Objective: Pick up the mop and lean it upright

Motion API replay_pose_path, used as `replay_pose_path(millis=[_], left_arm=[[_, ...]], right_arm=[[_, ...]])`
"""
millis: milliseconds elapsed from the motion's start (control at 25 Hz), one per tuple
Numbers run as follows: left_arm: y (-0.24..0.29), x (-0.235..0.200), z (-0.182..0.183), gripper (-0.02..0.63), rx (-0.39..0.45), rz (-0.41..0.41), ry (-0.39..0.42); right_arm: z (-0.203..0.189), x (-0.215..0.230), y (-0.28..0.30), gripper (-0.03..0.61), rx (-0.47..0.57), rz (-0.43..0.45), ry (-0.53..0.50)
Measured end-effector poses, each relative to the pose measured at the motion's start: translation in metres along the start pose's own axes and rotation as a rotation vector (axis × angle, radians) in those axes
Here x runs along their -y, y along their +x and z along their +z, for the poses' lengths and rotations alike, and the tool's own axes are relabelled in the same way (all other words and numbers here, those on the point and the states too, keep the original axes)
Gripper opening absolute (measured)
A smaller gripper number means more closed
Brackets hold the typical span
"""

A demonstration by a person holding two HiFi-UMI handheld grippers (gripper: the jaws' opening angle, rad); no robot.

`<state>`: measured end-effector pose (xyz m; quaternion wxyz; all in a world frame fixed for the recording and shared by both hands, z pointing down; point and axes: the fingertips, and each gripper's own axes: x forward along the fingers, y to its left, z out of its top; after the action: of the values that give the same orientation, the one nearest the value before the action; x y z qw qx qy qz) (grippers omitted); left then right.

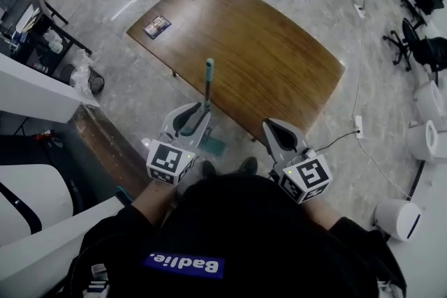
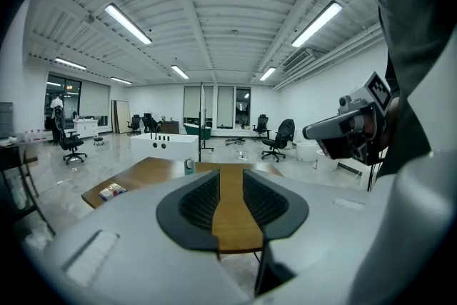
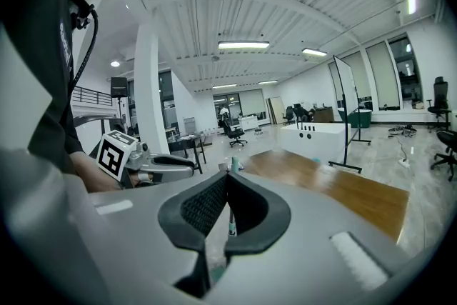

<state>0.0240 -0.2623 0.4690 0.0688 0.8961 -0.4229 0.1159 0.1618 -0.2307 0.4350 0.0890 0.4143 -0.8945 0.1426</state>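
The mop stands upright, its handle leaning on the worktop edge, which seems to support it. The left gripper fingers are spread beside it, empty. The right gripper fingers are pressed together.

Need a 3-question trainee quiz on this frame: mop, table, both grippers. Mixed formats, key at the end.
1. True or false: the right gripper holds the mop.
2. What shows through the gap between the jaws of the left gripper? A) a mop handle B) the wooden table C) a chair
3. Fill in: the mop stands ____ at the table's near side.
Key: 1 false; 2 B; 3 upright.
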Motion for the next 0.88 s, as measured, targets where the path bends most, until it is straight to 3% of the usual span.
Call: replay_pose_path(millis=[880], left_arm=[[0.073,-0.055,-0.097,0.163,-0.174,0.065,-0.029]], right_arm=[[-0.010,0.038,-0.024,0.006,-0.050,-0.126,0.016]])
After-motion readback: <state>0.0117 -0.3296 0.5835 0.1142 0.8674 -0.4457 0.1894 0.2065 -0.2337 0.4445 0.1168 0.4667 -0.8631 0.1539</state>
